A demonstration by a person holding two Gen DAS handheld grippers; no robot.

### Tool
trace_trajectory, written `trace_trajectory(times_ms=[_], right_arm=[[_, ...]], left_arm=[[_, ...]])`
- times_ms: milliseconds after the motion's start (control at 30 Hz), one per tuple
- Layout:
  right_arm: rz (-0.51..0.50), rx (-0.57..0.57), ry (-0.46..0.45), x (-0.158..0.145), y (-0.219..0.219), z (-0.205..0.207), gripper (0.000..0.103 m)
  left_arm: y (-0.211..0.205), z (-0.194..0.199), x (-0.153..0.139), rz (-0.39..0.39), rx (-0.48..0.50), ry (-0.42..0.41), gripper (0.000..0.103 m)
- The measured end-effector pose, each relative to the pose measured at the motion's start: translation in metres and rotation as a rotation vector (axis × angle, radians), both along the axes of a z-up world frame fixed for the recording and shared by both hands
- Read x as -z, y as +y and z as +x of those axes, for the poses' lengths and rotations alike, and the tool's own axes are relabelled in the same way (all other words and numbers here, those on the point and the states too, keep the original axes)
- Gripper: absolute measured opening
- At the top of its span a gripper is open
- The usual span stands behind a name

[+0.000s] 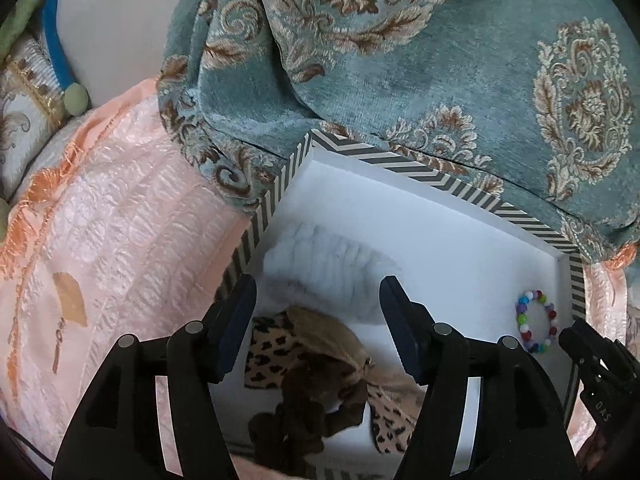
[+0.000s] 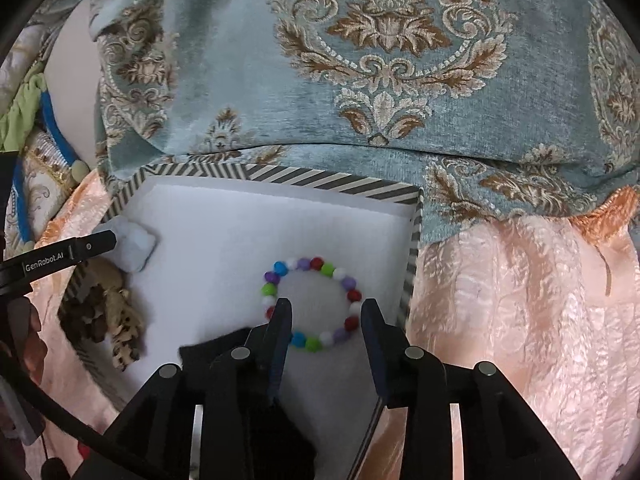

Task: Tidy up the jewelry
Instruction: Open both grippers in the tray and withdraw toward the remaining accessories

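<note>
Your left tongs [image 1: 318,294] hang open over the fluffy white scrunchie [image 1: 332,268] and leopard bow [image 1: 280,344] in the striped box [image 1: 400,164]. Your right tongs [image 2: 326,314] sit open above the beaded bracelet [image 2: 312,304], not touching it.

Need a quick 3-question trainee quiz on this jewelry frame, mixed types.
1. True or false: the multicoloured beaded bracelet lies inside the white-lined box with striped rim.
2. Which tool has that bracelet just ahead of its fingertips: A left tool, B right tool?
3. Fill in: the leopard-print fabric scrunchie lies beside the fluffy pale ___ scrunchie.

Key: 1 true; 2 B; 3 blue.
</note>
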State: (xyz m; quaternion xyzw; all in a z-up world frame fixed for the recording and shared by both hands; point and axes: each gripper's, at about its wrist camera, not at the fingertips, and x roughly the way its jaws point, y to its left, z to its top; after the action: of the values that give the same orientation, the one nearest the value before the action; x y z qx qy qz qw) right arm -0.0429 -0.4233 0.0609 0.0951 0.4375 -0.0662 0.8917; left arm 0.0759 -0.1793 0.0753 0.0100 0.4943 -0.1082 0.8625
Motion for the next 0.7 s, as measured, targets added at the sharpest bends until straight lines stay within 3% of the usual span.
trace_trajectory(times_ms=[267,700], right_arm=[[0.013,-0.006,-0.034,-0.021,0.015,-0.034,0.042],[0.022,-0.029,-0.045,-0.038,0.046,-0.102,0.042]], left_arm=[[0.011,-0.028,-0.026,0.002,0.029,-0.065,0.068],[0.026,-0.109,-0.058,-0.04,0.119,-0.079,0.069]])
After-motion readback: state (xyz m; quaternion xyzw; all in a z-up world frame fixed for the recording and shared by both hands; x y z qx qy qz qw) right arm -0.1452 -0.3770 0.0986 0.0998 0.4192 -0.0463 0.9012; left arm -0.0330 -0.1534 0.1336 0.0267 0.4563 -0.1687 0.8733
